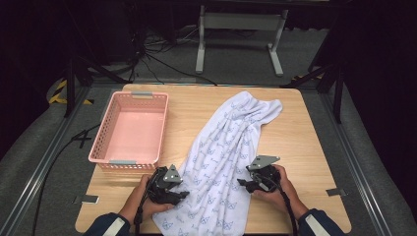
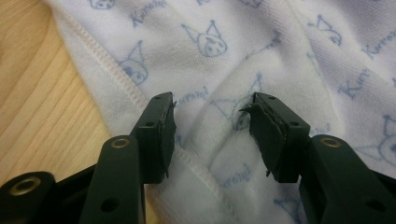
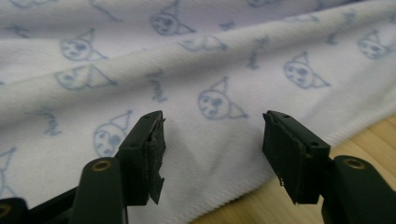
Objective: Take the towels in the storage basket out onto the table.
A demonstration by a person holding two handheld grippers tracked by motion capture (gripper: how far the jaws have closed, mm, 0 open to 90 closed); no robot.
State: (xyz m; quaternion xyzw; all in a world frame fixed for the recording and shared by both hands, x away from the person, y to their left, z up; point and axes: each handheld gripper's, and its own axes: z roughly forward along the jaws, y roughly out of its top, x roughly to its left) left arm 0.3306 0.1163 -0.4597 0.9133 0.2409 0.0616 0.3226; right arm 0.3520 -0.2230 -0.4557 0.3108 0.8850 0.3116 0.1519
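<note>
A wooden table [image 1: 305,128] is seen from the high view, and across it a white towel [image 1: 231,147] printed with small blue cat faces is laid out in a long, rumpled strip running from the far side down to the near edge. A pink basket [image 1: 132,129] is set on the table beyond the left gripper and to the left of the towel (nothing can be seen inside it). The left gripper [image 1: 183,194] is held at the towel's left hem, the right gripper [image 1: 241,183] at its right hem, with the cloth lying between the two. In the left gripper view, the jaws are spread apart over a raised fold of the towel [image 2: 261,51], with its stitched hem passing between them. In the right gripper view, the jaws are likewise parted, with the towel [image 3: 196,60] ahead of and beneath them and its hem just beside the right-hand jaw.
</note>
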